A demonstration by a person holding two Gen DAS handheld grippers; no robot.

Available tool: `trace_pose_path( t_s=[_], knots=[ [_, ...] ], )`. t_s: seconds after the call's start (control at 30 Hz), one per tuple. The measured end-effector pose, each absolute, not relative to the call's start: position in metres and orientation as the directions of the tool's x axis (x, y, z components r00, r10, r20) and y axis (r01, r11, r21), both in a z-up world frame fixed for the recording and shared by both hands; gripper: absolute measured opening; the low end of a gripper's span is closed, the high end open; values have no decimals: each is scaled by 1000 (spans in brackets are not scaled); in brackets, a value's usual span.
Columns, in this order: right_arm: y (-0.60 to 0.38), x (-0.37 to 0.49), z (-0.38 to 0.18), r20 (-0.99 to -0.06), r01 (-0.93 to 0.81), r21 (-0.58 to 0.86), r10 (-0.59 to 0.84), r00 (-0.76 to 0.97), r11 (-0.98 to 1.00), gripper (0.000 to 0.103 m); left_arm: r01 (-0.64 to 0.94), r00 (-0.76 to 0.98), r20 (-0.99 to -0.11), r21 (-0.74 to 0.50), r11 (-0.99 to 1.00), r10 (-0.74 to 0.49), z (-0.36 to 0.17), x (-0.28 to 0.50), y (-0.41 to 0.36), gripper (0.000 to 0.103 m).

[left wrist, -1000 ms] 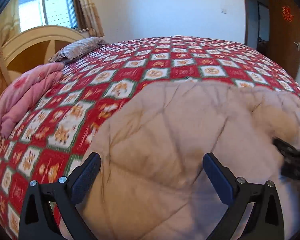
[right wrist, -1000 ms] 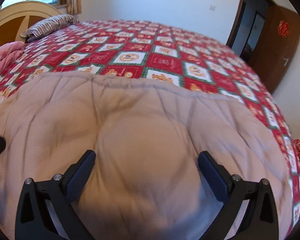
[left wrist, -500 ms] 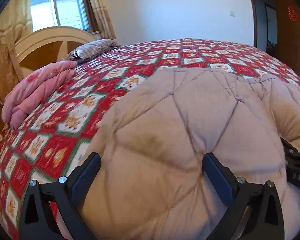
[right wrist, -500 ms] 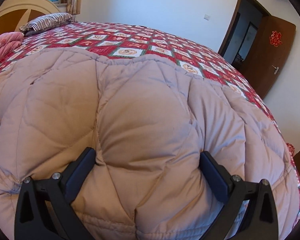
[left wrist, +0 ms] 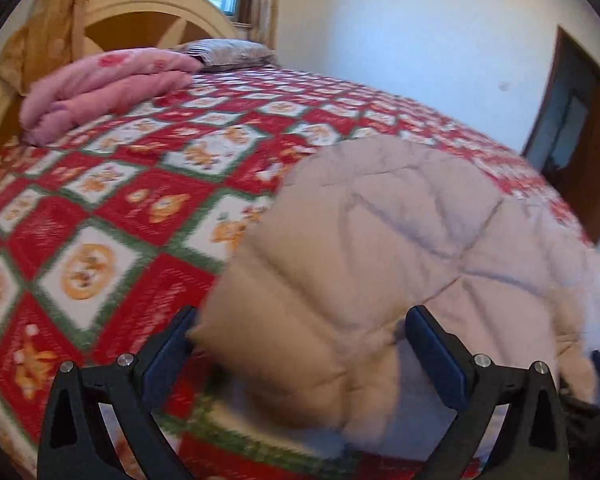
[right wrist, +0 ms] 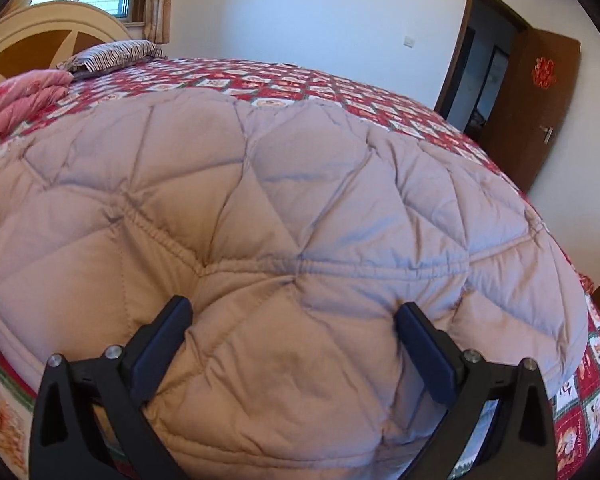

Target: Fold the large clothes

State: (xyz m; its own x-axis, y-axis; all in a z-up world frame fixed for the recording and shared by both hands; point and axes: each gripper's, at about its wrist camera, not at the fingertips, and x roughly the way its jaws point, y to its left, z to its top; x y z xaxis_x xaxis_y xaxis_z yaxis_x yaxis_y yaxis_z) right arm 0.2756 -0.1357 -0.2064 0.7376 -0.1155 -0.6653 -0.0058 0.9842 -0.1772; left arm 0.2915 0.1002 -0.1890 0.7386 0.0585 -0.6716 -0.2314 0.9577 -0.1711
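The bed (right wrist: pixel 380 92), covered in a red patterned quilt, is overlaid by a beige padded coat (right wrist: pixel 280 220), whose near edge is straddled by the wide-spread left tool (left wrist: pixel 300 344) and right tool (right wrist: pixel 294 334).

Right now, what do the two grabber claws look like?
The left gripper and right gripper look alike: black triangular frames with cut-out holes, small silver screws on top, and flat dark navy finger pads. No cables, markings or sleeves show.

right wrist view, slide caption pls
Open right tongs over a quilted beige coat spread on a red patterned bedspread.
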Motion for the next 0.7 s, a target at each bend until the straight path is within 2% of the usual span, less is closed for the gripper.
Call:
trace_pose_path(
  t_s=[0.07, 0.13, 0.17, 0.27, 0.3, 0.4, 0.7],
  knots=[
    [-130, 278, -207, -663, -4, -214, -142, 735, 977, 103, -199, 745, -667, -203, 959, 13, -191, 296, 94, 101],
    [-127, 279, -210, -656, -1, -234, -157, 739, 972, 103, -188, 751, -660, -247, 951, -23, -195, 298, 93, 93],
    [-127, 279, -209, -654, 0, -234, -158, 740, 972, 103, -188, 753, -658, -260, 947, -31, -195, 299, 92, 77],
    [-131, 277, -210, -648, 2, -214, -144, 748, 977, 103, -168, 767, -636, -328, 930, -86, -193, 297, 98, 43],
    [-132, 277, -210, -649, 2, -208, -140, 748, 978, 103, -147, 772, -626, -345, 927, -111, -190, 296, 99, 36],
    [-134, 276, -211, -651, 0, -209, -140, 746, 978, 103, -102, 796, -589, -358, 928, -140, -174, 288, 102, 26],
    [-119, 265, -209, -648, 24, -238, -177, 741, 971, 103, -24, 842, -504, -389, 921, -191, -143, 247, 120, 23]
  ],
)
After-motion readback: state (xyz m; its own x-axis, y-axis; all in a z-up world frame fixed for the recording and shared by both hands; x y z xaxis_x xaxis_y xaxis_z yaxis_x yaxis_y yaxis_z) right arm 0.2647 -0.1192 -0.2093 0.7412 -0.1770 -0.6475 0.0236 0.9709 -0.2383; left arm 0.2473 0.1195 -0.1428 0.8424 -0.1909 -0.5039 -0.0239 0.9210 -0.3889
